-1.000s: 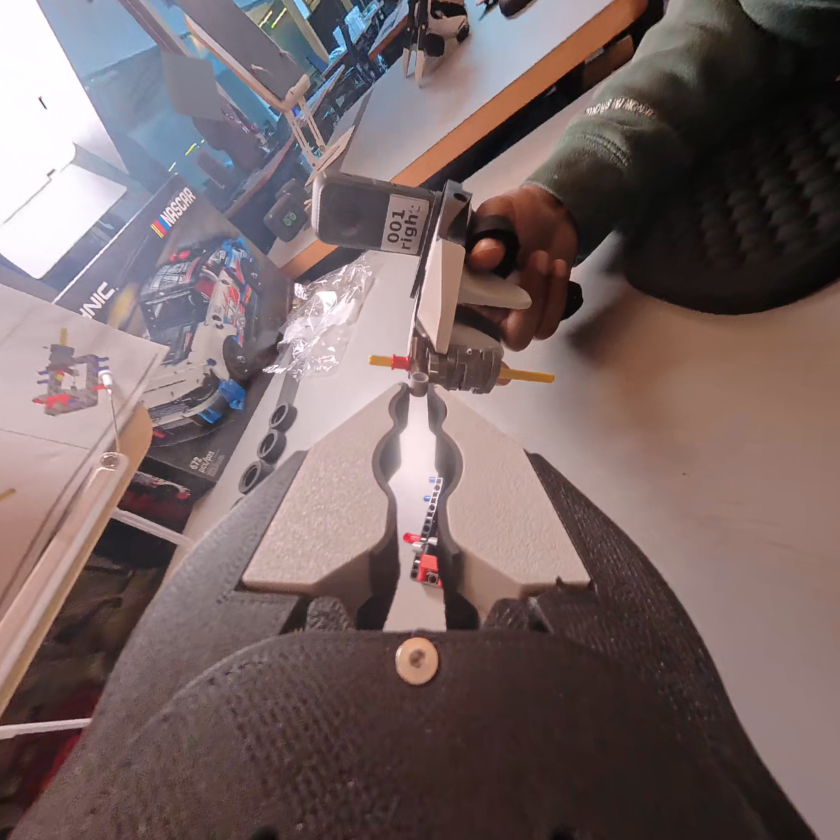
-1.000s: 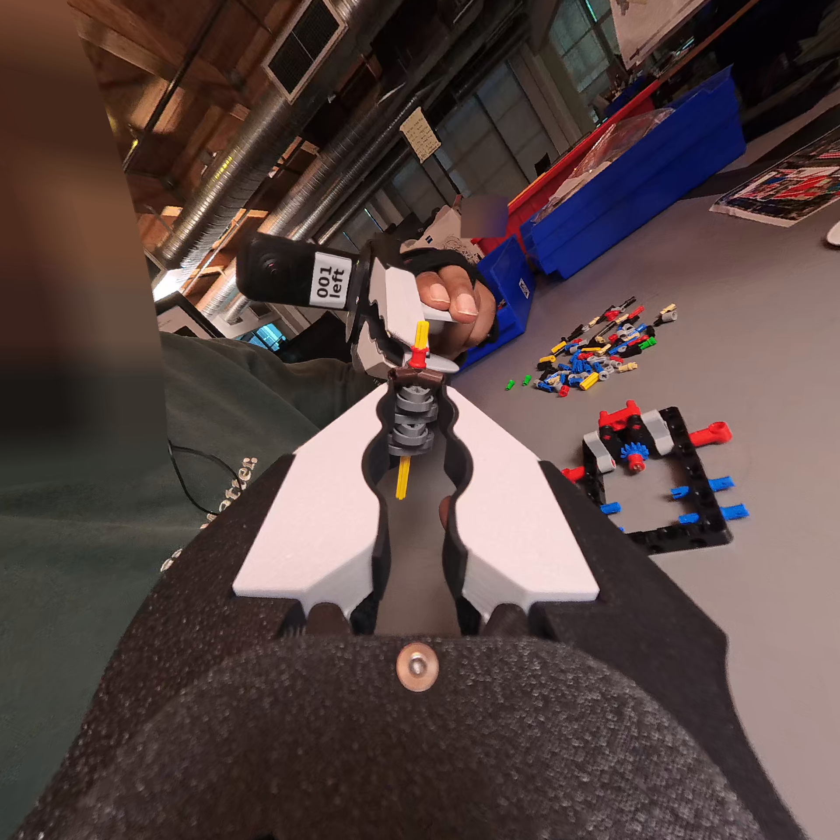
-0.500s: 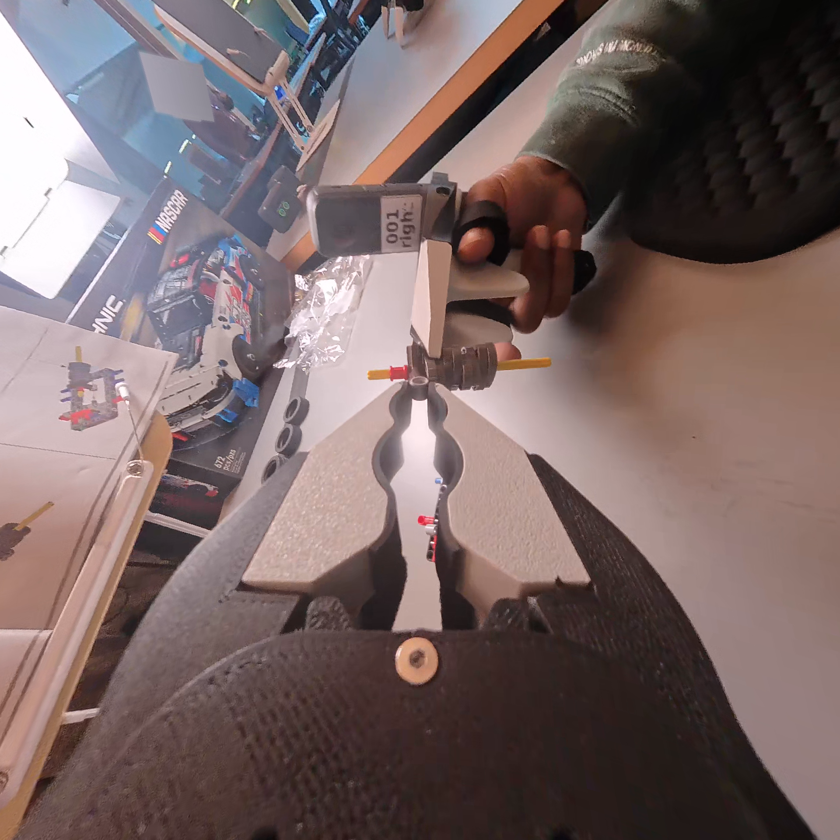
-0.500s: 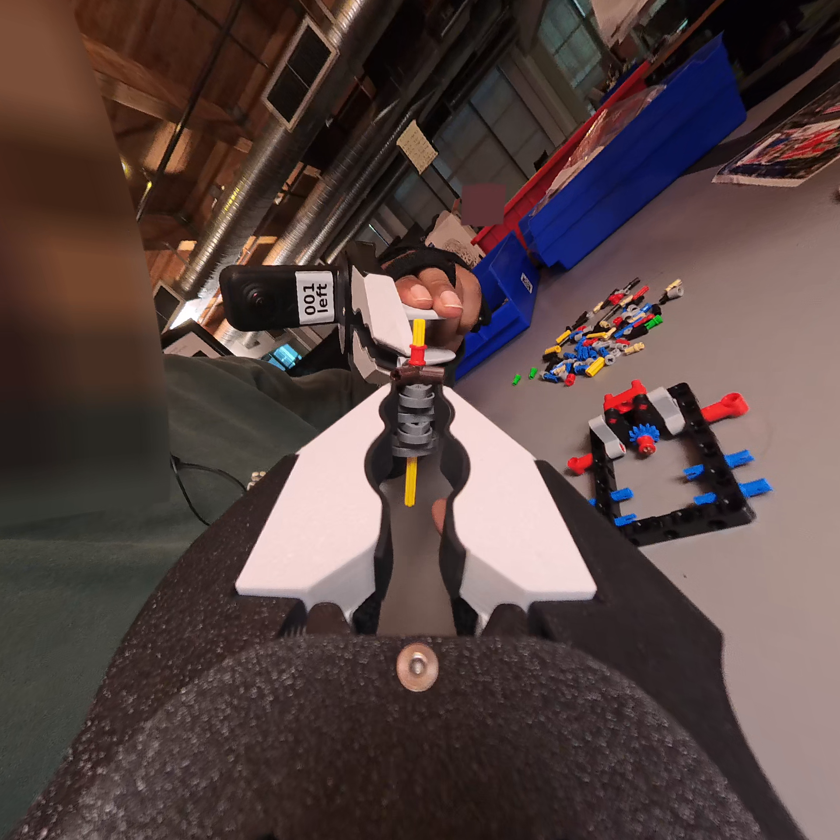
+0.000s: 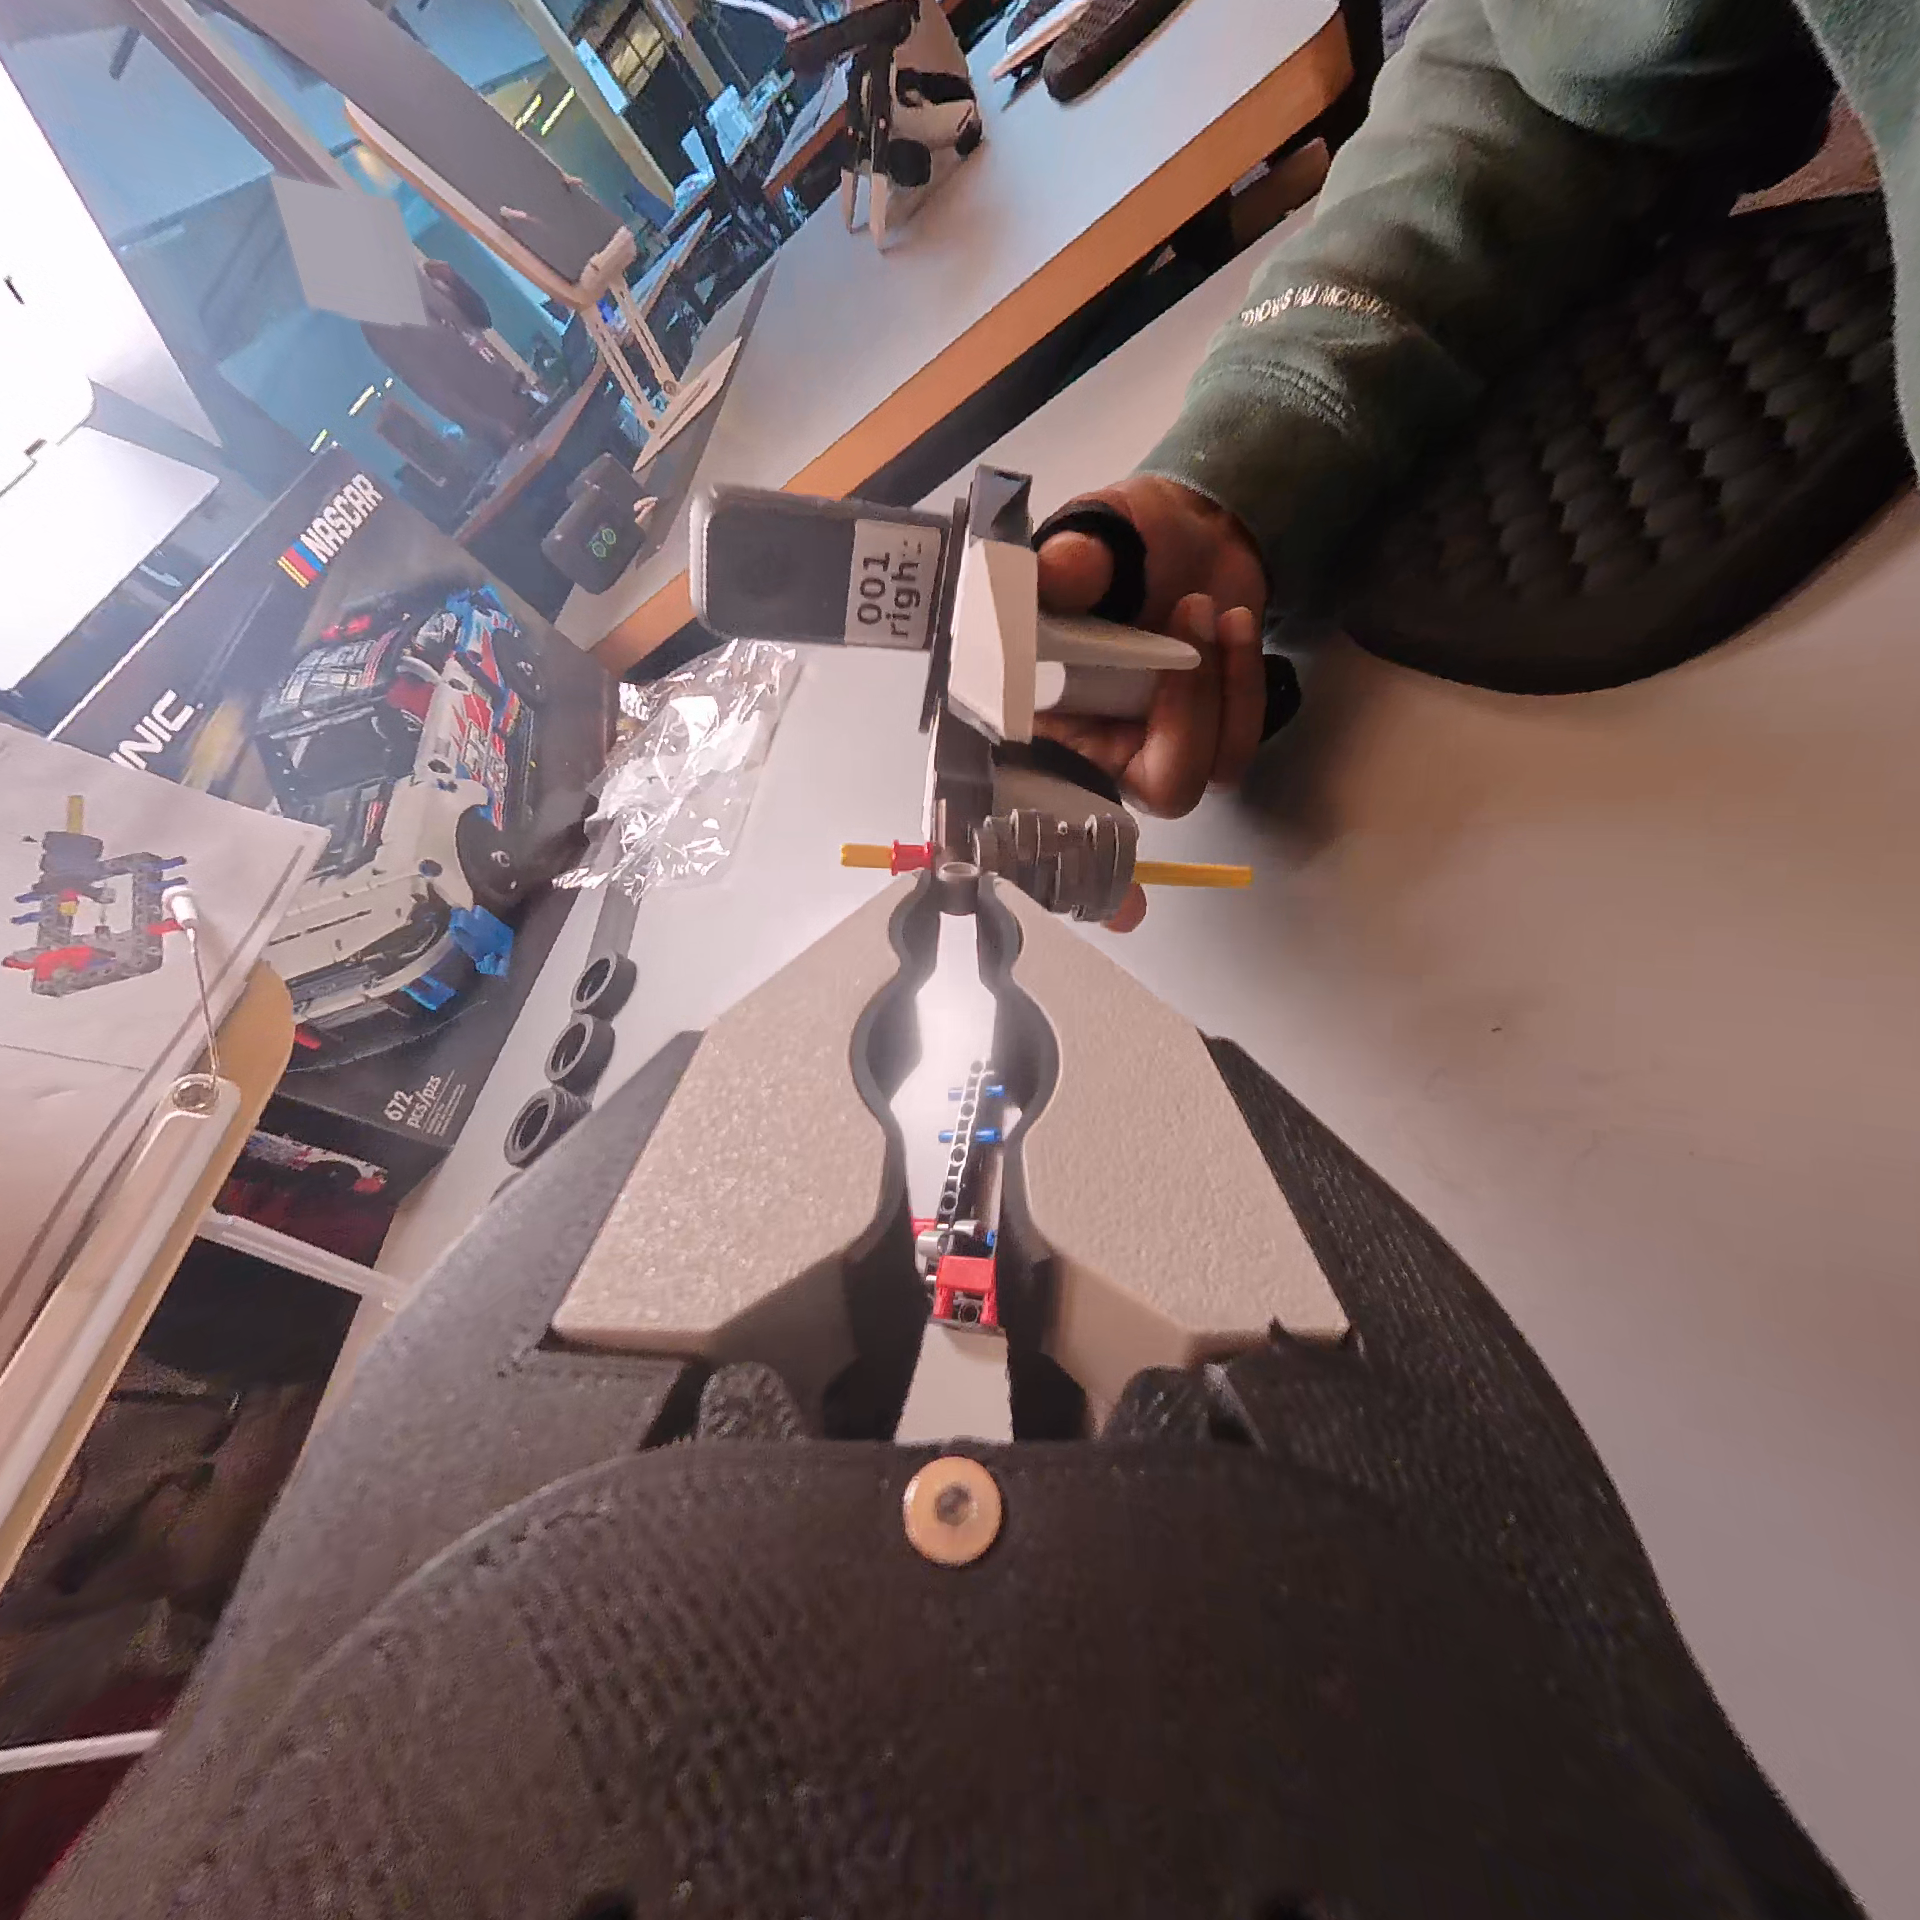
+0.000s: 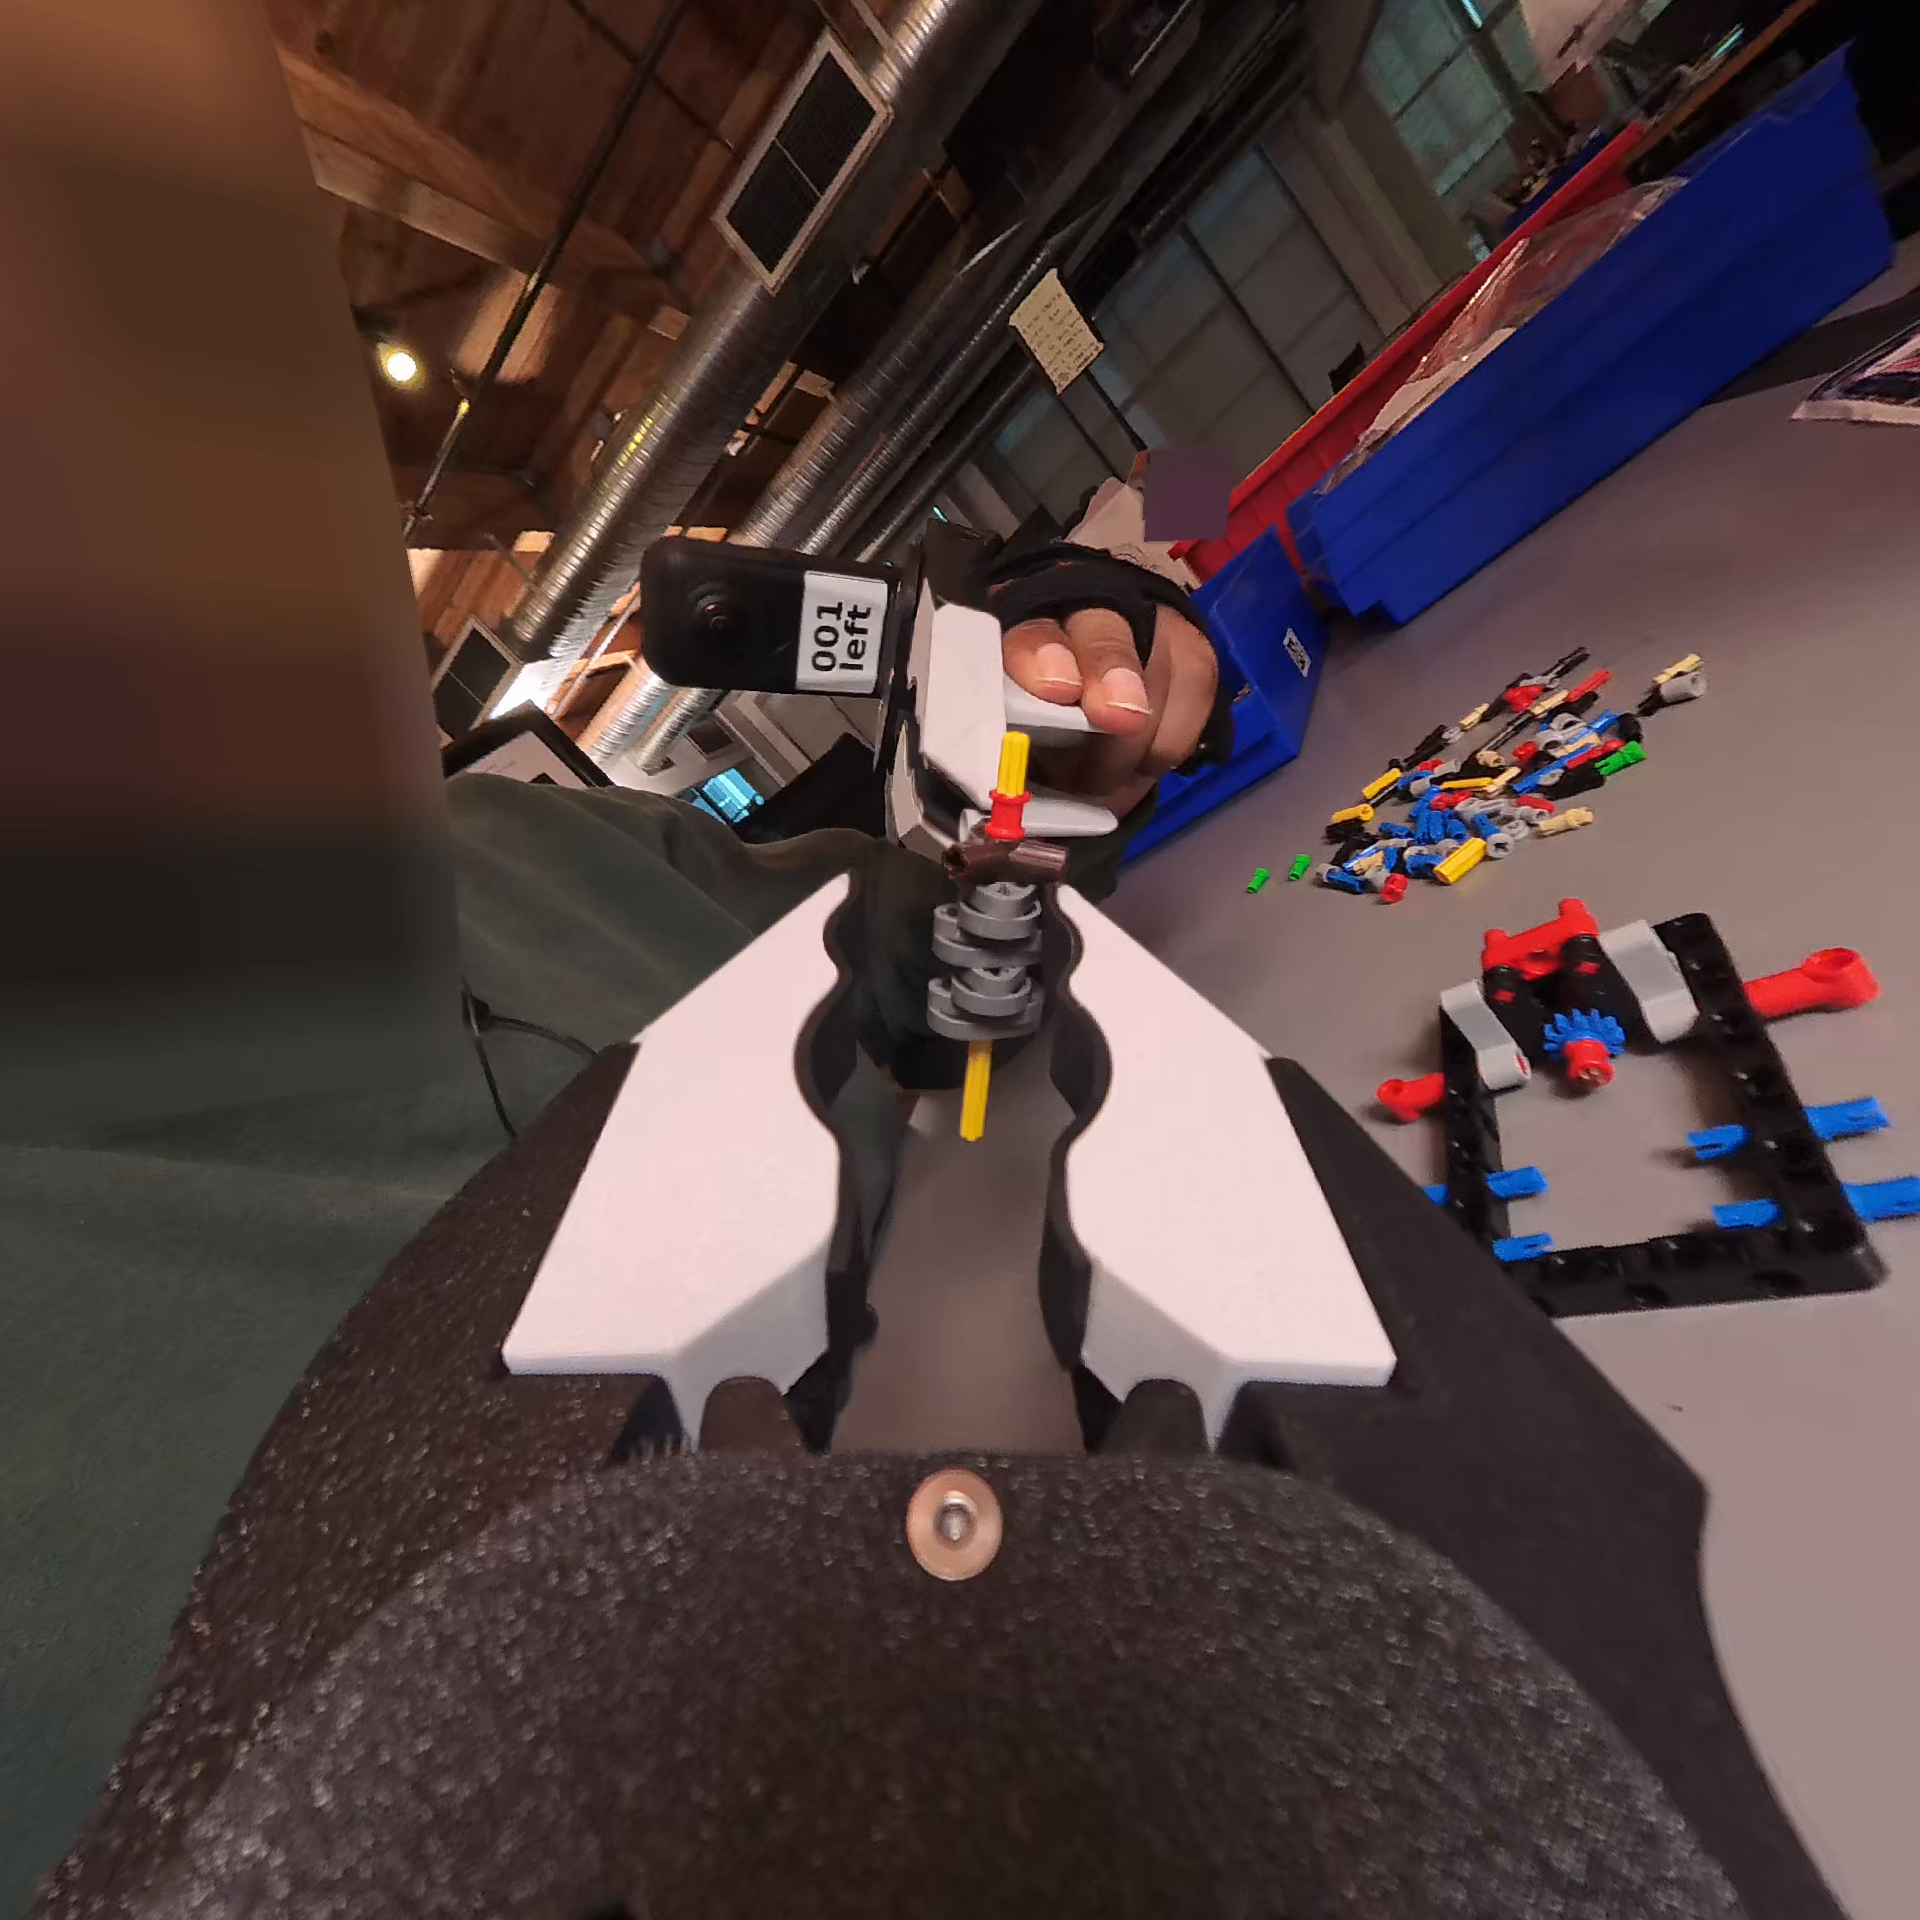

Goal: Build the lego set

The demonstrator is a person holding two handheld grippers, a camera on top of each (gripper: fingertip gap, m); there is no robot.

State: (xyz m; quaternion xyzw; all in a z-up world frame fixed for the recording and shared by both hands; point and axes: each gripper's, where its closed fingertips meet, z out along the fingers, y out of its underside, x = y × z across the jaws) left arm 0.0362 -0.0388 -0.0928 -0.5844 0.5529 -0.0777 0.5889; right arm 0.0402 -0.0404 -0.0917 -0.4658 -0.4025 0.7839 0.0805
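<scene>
Clearly the thing in hand is a small, light sub-assembly held in the air above the grey bench (image 6: 1558, 1455): a thin yellow axle (image 6: 974, 1096) threaded through a stack of grey ribbed discs (image 6: 985, 971), with a red bush (image 6: 1005, 814) and a dark brown cross connector (image 6: 1006, 858) toward one end. It looks stiff but fiddly — hard smooth plastic, and the parts would probably slide along the axle if pushed off-line, so the broad grey stack or the connector seems a safer hold than the bare axle, which could twist or slip. The right gripper (image 6: 961, 914) has its jaws narrowed onto the grey stack, the discs sitting between the 2 tips. The left gripper (image 5: 961, 899) meets it head-on, its jaws nearly together and pinching the small connector (image 5: 958, 875) at their very tips. On the bench, the black frame (image 6: 1662, 1143) with blue pins lies near the right edge of the right wrist view, well apart from the held piece, and a scatter of loose pieces (image 6: 1475, 790) lies beyond it — toward the blue bins (image 6: 1558, 436).
</scene>
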